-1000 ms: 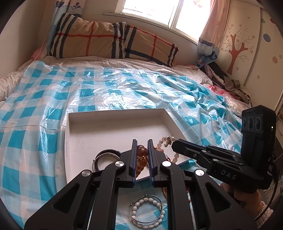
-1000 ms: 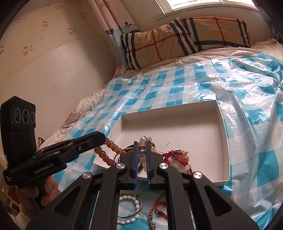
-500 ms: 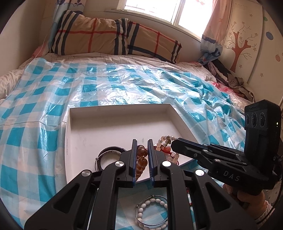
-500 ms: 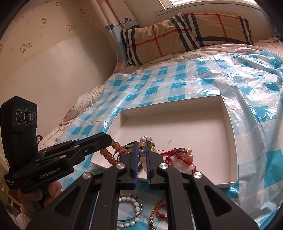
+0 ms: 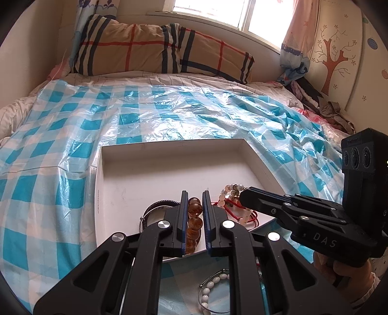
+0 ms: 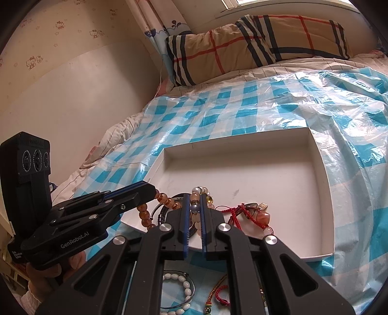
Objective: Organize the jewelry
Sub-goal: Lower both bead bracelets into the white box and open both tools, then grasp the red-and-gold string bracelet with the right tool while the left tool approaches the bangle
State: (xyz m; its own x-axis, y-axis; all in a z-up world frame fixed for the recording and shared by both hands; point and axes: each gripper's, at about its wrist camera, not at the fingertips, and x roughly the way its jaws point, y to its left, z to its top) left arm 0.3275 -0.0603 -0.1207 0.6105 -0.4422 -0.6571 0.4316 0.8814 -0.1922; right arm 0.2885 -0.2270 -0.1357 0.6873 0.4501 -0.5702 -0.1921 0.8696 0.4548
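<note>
Nearest, on the blue-checked plastic sheet (image 5: 72, 135) covering the bed: a white bead bracelet (image 6: 180, 290) on a wire hoop, and beside it red and green cords (image 6: 219, 293), all lying outside the tray. Just beyond, a shallow white tray (image 6: 325, 184) sits flat on the sheet; its near edge carries the jewelry, its far half is bare. Inside, near the front: a dark bangle (image 5: 155, 206) and a tangle of red cord with a pinkish stone (image 6: 263, 215). Left hand-held gripper (image 5: 195, 210) is clenched on an amber bead bracelet (image 5: 194, 218), beads pinched between the blue pads, over the tray's near left part. Right hand-held gripper (image 6: 195, 213) is clamped on a pale bead bracelet (image 6: 200, 191), over the tray's near edge, close beside the left one. A person's hand shows under each tool. Sheet is wrinkled toward the right. Beyond the tray, open sheet runs to a striped bedsheet strip, then a plaid pillow (image 5: 155, 46) against the headboard. Window (image 5: 211, 12) behind; curtains at both sides; tree-decal wall (image 5: 339, 53) at right, with clothes heaped below it.
</note>
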